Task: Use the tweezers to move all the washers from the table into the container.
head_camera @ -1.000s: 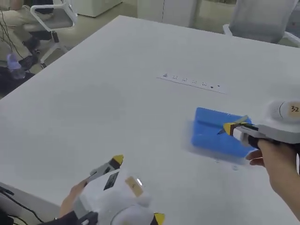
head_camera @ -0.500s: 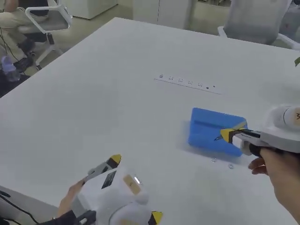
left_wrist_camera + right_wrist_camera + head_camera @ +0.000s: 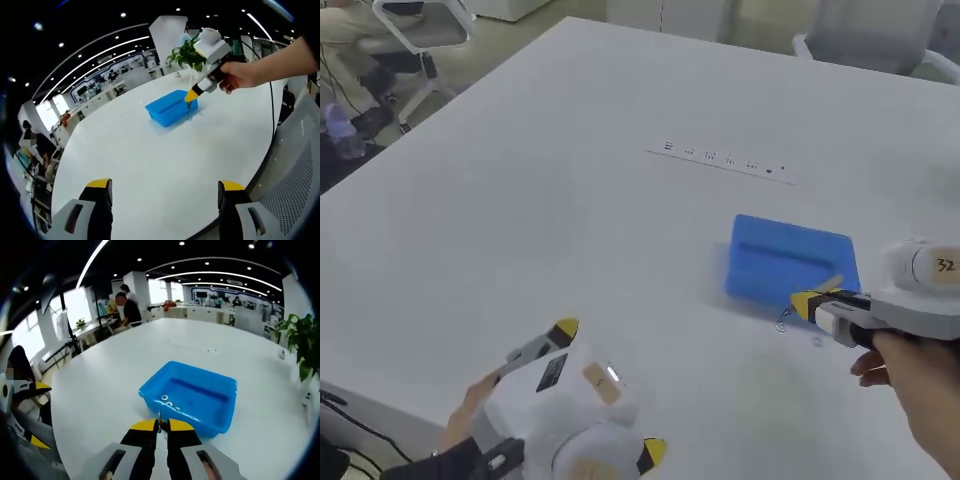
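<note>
Right gripper has drawn back off the blue container, jaws clamped on the tweezers, tips over two washers lying just beside the container's near wall. Next likely calls for pinching one; left gripper gapes wide, empty.

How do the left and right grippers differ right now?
The left gripper is open and empty; the right gripper is shut on the tweezers. The left sits far from the blue container; the right is close beside it. Both have yellow-tipped jaws.
</note>
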`<state>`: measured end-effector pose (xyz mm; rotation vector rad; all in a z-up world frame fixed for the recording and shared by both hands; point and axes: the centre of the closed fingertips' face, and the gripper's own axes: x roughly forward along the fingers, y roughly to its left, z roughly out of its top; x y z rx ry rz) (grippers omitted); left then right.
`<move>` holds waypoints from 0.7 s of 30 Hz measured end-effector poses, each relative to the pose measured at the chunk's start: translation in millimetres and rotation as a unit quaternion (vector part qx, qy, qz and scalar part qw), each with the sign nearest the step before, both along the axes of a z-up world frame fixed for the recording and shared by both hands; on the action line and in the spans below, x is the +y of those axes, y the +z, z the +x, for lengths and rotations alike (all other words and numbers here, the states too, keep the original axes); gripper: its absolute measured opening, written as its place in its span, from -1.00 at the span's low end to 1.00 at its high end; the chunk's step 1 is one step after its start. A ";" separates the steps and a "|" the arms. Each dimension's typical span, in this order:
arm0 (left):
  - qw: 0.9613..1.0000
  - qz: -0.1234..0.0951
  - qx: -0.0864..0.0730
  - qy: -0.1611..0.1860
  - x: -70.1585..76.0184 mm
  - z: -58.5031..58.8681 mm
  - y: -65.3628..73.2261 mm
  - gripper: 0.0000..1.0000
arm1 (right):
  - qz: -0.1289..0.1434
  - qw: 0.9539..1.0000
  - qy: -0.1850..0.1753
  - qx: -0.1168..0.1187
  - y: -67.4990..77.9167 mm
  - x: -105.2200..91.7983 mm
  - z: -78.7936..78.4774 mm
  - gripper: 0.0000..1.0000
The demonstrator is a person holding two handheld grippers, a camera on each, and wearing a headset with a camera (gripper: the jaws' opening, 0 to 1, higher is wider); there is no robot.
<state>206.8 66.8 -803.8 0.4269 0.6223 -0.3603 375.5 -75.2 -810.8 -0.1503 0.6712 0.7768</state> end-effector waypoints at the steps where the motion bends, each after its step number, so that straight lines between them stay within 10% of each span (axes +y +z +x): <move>1: 1.000 0.001 0.000 0.000 0.0 -0.1 -0.3 0.78 | -0.003 1.000 0.001 0.005 -3.4 0.3 0.0 -0.93; 21: 1.000 0.006 0.013 -0.004 -0.8 -2.2 -4.8 0.77 | -0.018 1.000 0.010 0.020 -17.7 -1.1 1.2 -0.93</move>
